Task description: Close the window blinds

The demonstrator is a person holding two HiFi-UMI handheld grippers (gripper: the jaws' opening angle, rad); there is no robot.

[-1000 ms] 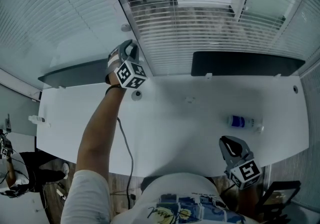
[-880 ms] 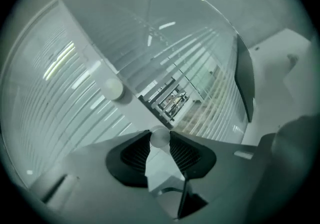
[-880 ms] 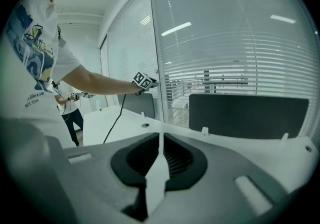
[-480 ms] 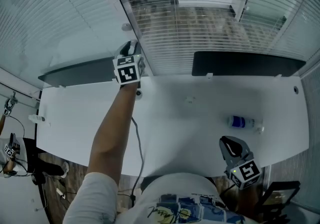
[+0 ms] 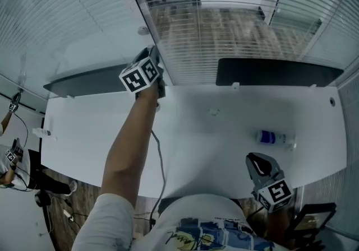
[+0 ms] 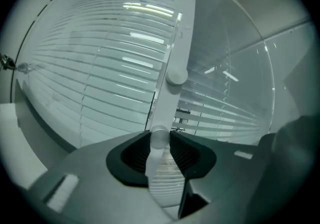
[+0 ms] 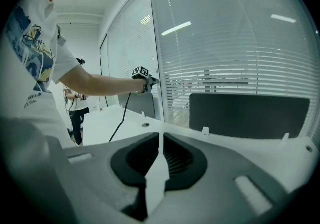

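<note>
— Left gripper [image 6: 160,140]: state?
— Jaws clamped on the blind wand [image 6: 170,98], at its lower knob. Position: upper left of centre in the head view, just beside the window blinds [image 5: 224,37]; slats partly open.
— Right gripper [image 7: 160,160]?
— Jaws together, nothing between them. Lower right of the frame, at the near edge of the white desk [image 5: 196,143].
</note>
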